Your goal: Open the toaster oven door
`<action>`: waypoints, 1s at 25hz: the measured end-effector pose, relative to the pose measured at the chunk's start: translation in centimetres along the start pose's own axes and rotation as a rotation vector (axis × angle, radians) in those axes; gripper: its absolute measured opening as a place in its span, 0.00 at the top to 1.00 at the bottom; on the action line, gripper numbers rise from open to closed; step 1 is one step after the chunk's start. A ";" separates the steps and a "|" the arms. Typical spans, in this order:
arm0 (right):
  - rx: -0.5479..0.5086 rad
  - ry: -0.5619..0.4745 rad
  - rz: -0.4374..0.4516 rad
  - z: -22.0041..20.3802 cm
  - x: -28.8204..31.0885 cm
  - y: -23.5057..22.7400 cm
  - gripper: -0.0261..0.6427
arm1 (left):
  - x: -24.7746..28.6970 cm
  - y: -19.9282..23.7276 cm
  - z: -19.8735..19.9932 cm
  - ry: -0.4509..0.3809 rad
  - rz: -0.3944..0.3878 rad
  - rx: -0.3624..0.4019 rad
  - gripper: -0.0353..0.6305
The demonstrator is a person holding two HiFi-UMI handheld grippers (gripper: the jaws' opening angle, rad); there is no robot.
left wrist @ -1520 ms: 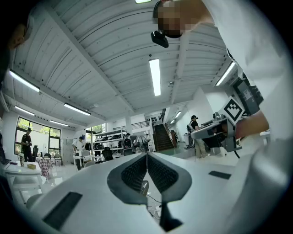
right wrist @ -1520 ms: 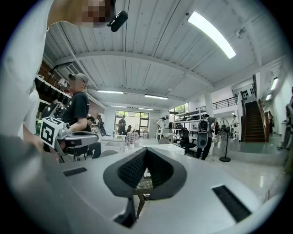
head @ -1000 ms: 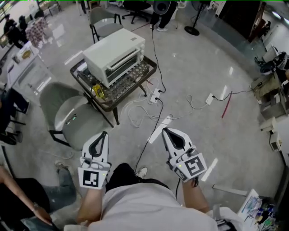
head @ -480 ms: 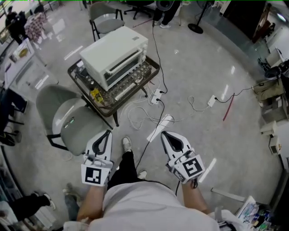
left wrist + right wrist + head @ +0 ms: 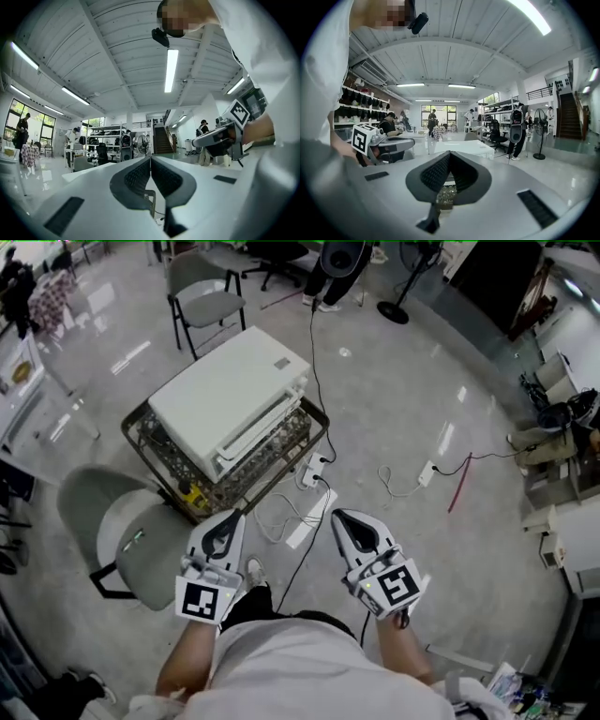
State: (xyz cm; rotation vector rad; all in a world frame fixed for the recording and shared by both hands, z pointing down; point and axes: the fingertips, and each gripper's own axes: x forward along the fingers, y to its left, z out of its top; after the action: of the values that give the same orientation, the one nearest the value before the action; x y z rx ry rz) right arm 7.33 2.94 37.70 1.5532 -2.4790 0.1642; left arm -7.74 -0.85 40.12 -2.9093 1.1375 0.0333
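The white toaster oven [image 5: 230,399] stands on a low dark table [image 5: 314,423] over wire racks, its door closed and facing the lower right in the head view. My left gripper [image 5: 235,515] is held near the table's front corner, jaws shut with nothing between them. My right gripper [image 5: 337,515] is over the floor to the right of the table, also shut and empty. In the right gripper view the oven [image 5: 464,147] shows beyond the closed right gripper [image 5: 449,154]. The left gripper view shows its shut jaws [image 5: 150,161] and the right gripper [image 5: 220,138] alongside.
A grey chair [image 5: 117,526] stands left of the table, another chair [image 5: 202,296] behind it. Cables and power strips [image 5: 314,470] lie on the floor by the table, with a second strip [image 5: 427,472] and a red rod [image 5: 459,482] further right. People stand in the background.
The person has stepped toward the toaster oven, which now sits lower and nearer in the head view. Both grippers have come close to the table and stay shut.
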 end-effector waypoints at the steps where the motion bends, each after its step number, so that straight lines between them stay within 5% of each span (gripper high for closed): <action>1: 0.009 -0.007 -0.001 0.4 1.2 -0.2 0.93 | 0.7 0.7 -0.2 0.011 -0.017 -0.001 0.91; 11: 0.000 -0.007 0.035 2.0 7.3 -1.7 0.93 | 4.6 4.2 -0.1 0.006 -0.017 -0.026 0.92; 25: -0.134 0.029 0.168 1.5 12.0 -5.1 0.93 | 4.6 5.5 0.2 0.008 0.160 -0.005 0.92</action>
State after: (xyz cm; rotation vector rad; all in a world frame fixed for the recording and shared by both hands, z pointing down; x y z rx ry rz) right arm 6.68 -10.07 38.98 1.2823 -2.5390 0.0454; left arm -8.06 -8.04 39.80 -2.8180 1.3704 0.0269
